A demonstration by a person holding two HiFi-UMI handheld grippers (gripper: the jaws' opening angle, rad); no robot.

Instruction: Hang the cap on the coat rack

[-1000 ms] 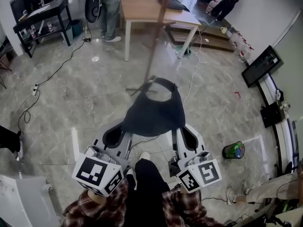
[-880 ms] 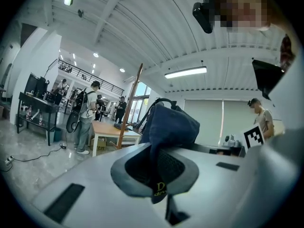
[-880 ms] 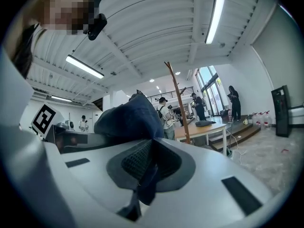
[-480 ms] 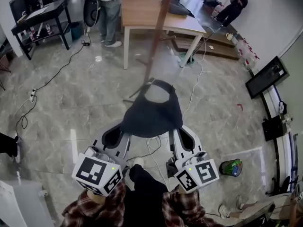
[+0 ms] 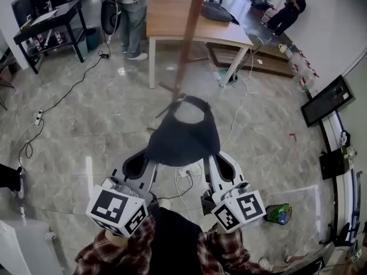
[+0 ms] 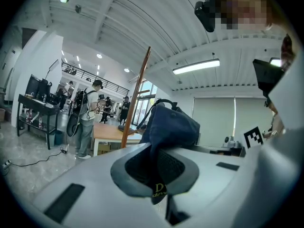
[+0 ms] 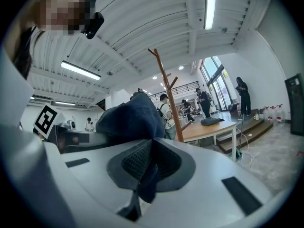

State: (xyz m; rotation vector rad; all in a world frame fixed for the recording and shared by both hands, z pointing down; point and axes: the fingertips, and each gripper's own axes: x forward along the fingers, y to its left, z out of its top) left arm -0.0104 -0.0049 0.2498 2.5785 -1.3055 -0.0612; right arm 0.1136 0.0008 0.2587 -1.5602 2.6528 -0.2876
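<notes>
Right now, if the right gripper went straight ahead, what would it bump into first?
Probably the rack, almost dead ahead of the right gripper, which is shut on the cap. It could just slip past toward the table; depth is hard to judge.

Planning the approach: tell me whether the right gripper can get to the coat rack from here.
Probably yes. The right gripper, shut on the cap, points toward the coat rack, and only floor shows between them. Nothing seems to stand in the way.

Right tongs point(image 7: 146, 171) clamped on dark cap point(image 7: 130, 115); coat rack point(image 7: 167, 95) beyond, apparently beside table point(image 7: 213, 127).
</notes>
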